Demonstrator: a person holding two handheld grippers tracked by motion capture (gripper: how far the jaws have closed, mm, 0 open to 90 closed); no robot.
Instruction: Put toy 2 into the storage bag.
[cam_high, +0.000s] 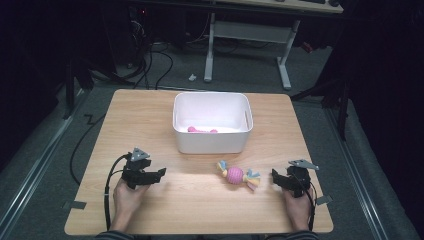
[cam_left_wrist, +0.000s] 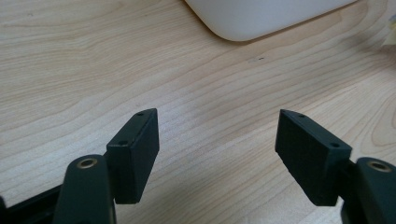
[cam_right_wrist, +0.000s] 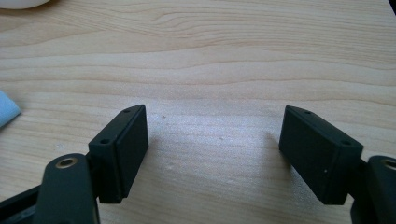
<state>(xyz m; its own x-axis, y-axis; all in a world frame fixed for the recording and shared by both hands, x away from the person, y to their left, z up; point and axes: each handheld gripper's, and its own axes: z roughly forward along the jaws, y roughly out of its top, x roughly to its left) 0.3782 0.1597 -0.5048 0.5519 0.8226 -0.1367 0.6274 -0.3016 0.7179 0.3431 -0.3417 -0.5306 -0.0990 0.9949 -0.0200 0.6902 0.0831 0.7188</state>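
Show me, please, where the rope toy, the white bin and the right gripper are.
rope toy (cam_high: 235, 175), high view, on its pink ball.
white bin (cam_high: 210, 141), high view, on its front wall.
right gripper (cam_right_wrist: 212, 140), right gripper view, midway between its fingertips.

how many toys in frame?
2. A pink rope toy with pale tassels lies on the table in front of the white bin; a pink toy sits inside the bin. The bin wall could hide more.
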